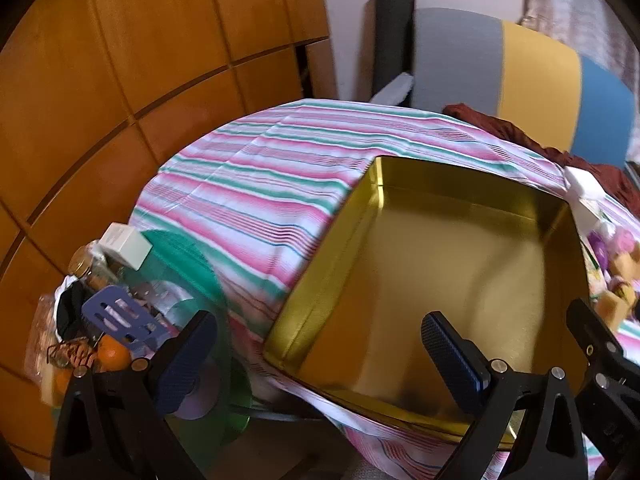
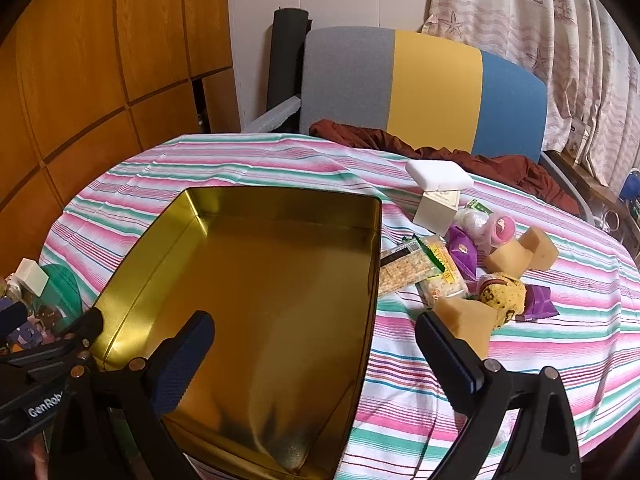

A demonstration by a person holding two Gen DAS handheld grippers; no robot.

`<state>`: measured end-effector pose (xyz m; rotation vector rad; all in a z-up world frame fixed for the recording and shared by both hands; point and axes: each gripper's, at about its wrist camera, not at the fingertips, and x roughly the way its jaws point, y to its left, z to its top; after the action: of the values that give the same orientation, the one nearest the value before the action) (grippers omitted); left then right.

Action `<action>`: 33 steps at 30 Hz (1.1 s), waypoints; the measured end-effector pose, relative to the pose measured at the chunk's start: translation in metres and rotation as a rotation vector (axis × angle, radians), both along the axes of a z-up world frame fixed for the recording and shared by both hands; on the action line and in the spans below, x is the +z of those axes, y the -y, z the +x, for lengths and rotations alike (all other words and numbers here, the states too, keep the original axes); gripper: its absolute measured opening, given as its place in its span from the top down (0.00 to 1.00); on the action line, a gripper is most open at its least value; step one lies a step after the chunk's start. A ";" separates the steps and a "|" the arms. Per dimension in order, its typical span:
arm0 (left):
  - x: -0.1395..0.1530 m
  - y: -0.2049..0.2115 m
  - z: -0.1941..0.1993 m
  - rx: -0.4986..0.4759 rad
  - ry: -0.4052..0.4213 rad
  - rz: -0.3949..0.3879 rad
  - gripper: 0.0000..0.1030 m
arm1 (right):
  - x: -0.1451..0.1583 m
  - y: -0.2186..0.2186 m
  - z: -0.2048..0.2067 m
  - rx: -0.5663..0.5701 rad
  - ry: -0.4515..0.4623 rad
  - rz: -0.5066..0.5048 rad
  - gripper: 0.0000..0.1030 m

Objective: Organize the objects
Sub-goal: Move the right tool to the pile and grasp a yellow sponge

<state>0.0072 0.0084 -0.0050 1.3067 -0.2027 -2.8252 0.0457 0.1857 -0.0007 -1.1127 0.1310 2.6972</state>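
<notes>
An empty gold metal tin (image 2: 256,280) sits on the striped tablecloth; it also shows in the left wrist view (image 1: 440,280). To its right lies a pile of small items: a white box (image 2: 436,196), snack packets (image 2: 420,268), purple wrappers (image 2: 464,256), tan sponge blocks (image 2: 520,252), a spotted yellow sponge (image 2: 506,292) and a pink-capped item (image 2: 500,228). My left gripper (image 1: 320,356) is open and empty over the tin's near left corner. My right gripper (image 2: 316,344) is open and empty over the tin's near right edge.
A wooden wardrobe (image 1: 120,60) stands at the left. A grey, yellow and blue chair (image 2: 420,84) with dark red cloth (image 2: 460,152) stands behind the table. A cluttered stand with a green disc (image 1: 188,280), oranges and a blue spatula (image 1: 120,316) is at the left below the table.
</notes>
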 end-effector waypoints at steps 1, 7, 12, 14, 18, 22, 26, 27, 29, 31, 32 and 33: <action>-0.001 -0.003 0.002 -0.015 -0.002 0.001 0.00 | 0.001 -0.002 0.003 -0.002 -0.006 0.006 0.01; -0.005 -0.024 0.016 -0.132 -0.004 0.041 0.00 | -0.003 -0.034 0.024 -0.042 -0.018 0.036 0.01; -0.009 -0.048 0.035 -0.277 -0.001 0.109 0.00 | -0.019 -0.086 0.042 -0.114 0.016 0.053 0.04; -0.010 -0.055 0.044 -0.317 -0.007 0.128 0.00 | -0.026 -0.104 0.048 -0.136 0.037 0.044 0.09; -0.012 -0.081 0.062 -0.398 -0.010 0.123 0.00 | -0.040 -0.147 0.068 -0.204 0.058 -0.035 0.12; -0.011 -0.107 0.073 -0.472 -0.015 0.126 0.00 | -0.049 -0.170 0.068 -0.206 0.057 -0.137 0.19; -0.011 -0.127 0.076 -0.496 -0.001 0.141 0.00 | -0.057 -0.173 0.053 -0.153 0.054 -0.218 0.20; -0.011 -0.130 0.075 -0.492 0.002 0.142 0.00 | -0.060 -0.173 0.045 -0.132 0.054 -0.248 0.20; -0.011 -0.131 0.075 -0.487 0.008 0.151 0.00 | -0.066 -0.173 0.033 -0.095 0.067 -0.295 0.20; -0.011 -0.131 0.075 -0.481 0.014 0.152 0.00 | -0.072 -0.172 0.023 -0.085 0.092 -0.311 0.20; -0.011 -0.131 0.073 -0.474 0.013 0.150 0.00 | -0.074 -0.171 0.019 -0.076 0.099 -0.318 0.20; -0.011 -0.131 0.074 -0.471 0.011 0.152 0.00 | -0.075 -0.169 0.017 -0.069 0.099 -0.320 0.20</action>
<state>0.0811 0.1393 -0.0162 1.4731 -0.3443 -3.2782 0.0624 0.3552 -0.0760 -1.2970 0.5902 2.6136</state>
